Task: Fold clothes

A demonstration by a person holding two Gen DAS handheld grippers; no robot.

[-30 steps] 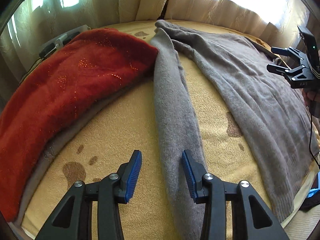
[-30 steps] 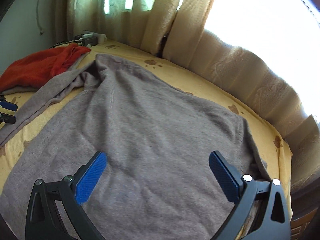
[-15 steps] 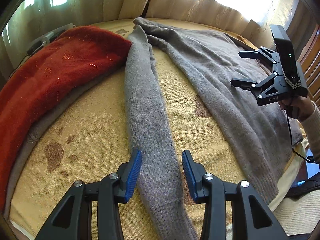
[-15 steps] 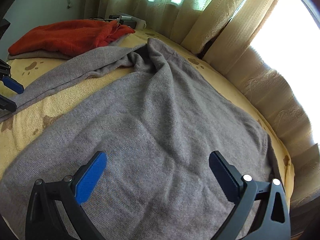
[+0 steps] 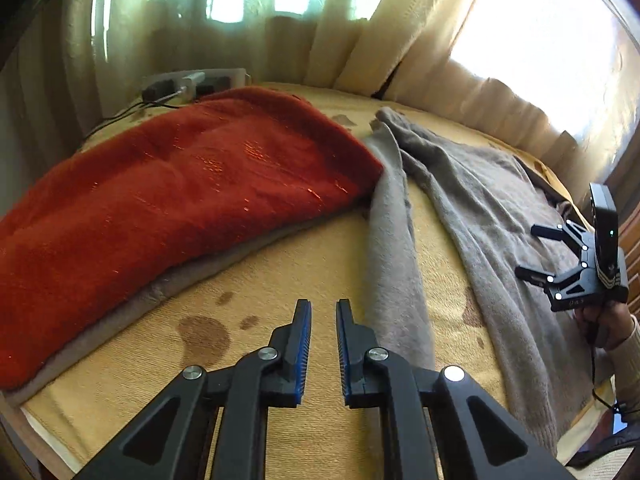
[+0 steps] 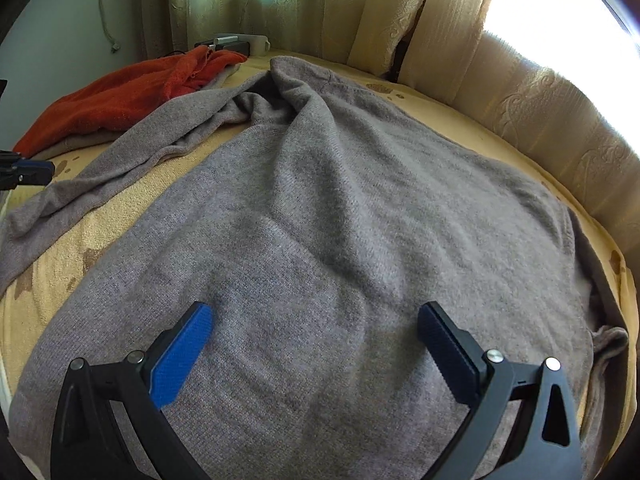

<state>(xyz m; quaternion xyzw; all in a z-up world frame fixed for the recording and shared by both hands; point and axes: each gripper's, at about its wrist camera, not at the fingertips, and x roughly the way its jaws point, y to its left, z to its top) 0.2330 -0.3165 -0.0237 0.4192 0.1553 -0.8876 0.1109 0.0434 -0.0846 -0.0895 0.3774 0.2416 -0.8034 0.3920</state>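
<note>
A grey sweater (image 6: 360, 216) lies spread on the bed, one long sleeve (image 5: 394, 264) stretched toward the near edge. My left gripper (image 5: 322, 312) hovers above the bedspread just left of that sleeve, jaws nearly closed with a narrow gap and nothing between them. My right gripper (image 6: 314, 320) is wide open and empty, just above the sweater's body. It also shows in the left wrist view (image 5: 538, 250), at the right. The left gripper's tip shows at the left edge of the right wrist view (image 6: 28, 170).
A folded red garment (image 5: 172, 208) lies on another grey piece at the left. The yellow paw-print bedspread (image 5: 280, 276) covers the bed. Curtains (image 6: 400, 12) hang along the far side. A power strip with cables (image 5: 192, 82) sits at the far corner.
My left gripper has narrowed from open to nearly closed and shifted left off the sleeve. The right gripper stays wide open above the sweater's body.
</note>
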